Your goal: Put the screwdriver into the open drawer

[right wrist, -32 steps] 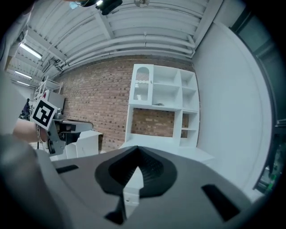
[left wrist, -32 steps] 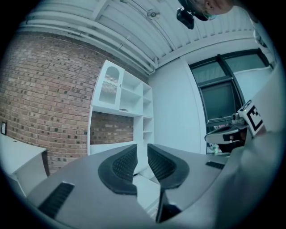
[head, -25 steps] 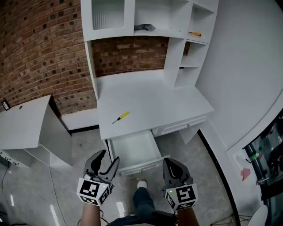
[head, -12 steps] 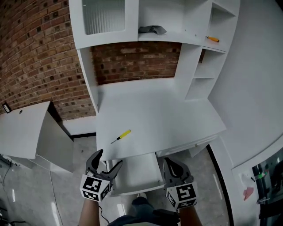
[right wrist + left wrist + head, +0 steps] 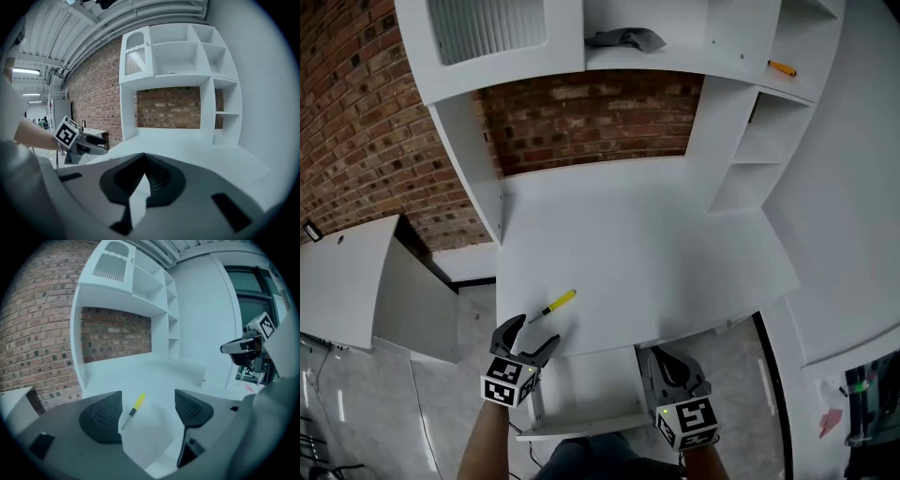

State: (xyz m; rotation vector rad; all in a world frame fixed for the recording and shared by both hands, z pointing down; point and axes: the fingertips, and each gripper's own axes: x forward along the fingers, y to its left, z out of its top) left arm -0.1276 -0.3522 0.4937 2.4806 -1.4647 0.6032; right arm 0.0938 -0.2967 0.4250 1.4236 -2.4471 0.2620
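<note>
Now the left gripper (image 5: 532,334) is at the front edge of the white desk (image 5: 656,253), and its jaws have just been opening: they stand wide apart, pads touching nothing. Look along them from the left gripper view and the screwdriver (image 5: 134,407) sits right in the gap, but it lies ahead on the desktop, clear of both pads. From the head view it is a small tool with a yellow handle and a thin metal shaft, flat on the desk near the front left corner, tip pointing toward the left gripper and just beyond its fingertips.

Over on the other side, the right gripper (image 5: 664,360) hovers just off the desk's front edge with its jaws pressed together on nothing at all.

Between the two grippers, under the desk's lip, the open drawer (image 5: 586,392) is pulled out, white inside.

Up on the hutch, a second screwdriver (image 5: 782,68) lies on the right-hand shelf, and a grey cloth (image 5: 625,39) on the middle shelf.
</note>
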